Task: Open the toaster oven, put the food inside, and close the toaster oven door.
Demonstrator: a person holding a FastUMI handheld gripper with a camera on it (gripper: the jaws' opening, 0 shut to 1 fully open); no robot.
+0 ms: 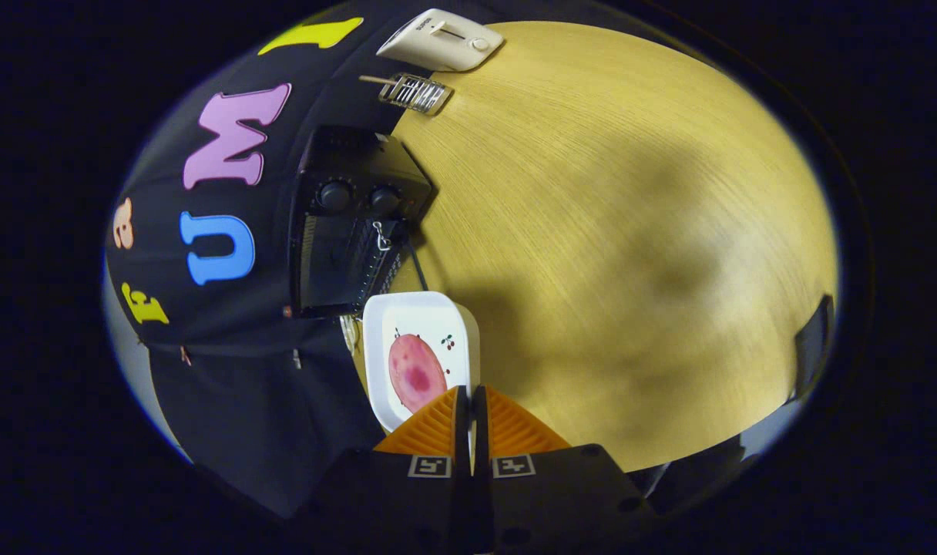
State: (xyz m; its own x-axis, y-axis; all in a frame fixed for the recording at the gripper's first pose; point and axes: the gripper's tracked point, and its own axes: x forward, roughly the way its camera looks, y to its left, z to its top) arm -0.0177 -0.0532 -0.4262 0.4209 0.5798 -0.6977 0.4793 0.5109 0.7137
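Two jaws of gripper [470, 401] pinch plate [421, 358] rim w/ food [415, 372].

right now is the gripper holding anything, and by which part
Yes: the fingers are closed on the near rim of the white square plate carrying pink food.

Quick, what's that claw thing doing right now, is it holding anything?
Gripper: closed, its two fingers pinching the rim of the white dish that carries the pink food, in front of the toaster oven.
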